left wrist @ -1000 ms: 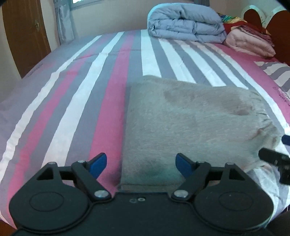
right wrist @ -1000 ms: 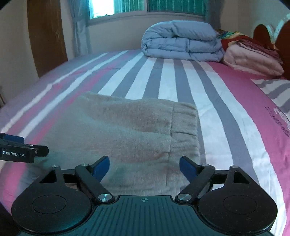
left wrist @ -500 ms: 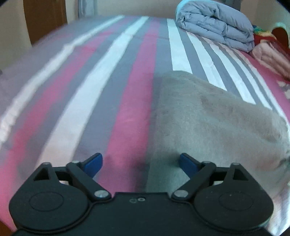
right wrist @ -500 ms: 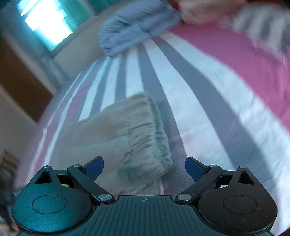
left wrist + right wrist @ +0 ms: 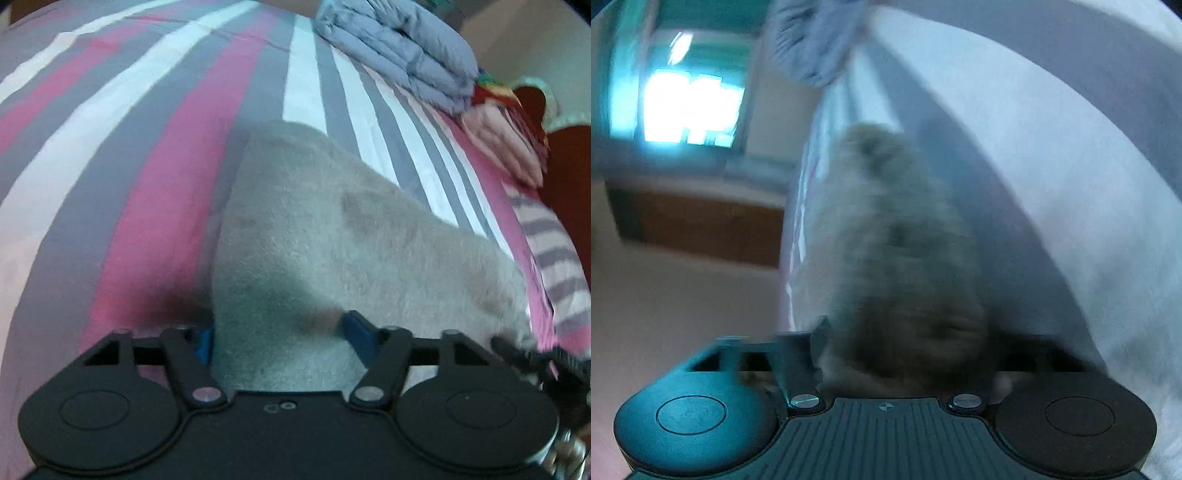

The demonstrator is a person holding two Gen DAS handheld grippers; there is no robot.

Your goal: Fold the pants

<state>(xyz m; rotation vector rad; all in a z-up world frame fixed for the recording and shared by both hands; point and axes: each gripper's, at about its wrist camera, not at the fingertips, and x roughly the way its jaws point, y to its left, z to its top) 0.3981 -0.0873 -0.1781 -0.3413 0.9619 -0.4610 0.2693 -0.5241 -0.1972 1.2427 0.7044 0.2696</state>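
On the striped bed (image 5: pixel 155 155), both grippers were hovering a second ago; now the pants (image 5: pixel 332 240) are straddled at 6 o'clock by the left gripper (image 5: pixel 275 338), fingers still apart, and by the right gripper (image 5: pixel 905 350), grip too blurred to call, so the next fold looks started.

My left gripper (image 5: pixel 277 341) sits low and level, its blue fingers (image 5: pixel 356 334) set apart with grey cloth between them; my right gripper (image 5: pixel 905 350) is rolled hard sideways, too blurred to read its fingers' spacing, cloth bunched between.
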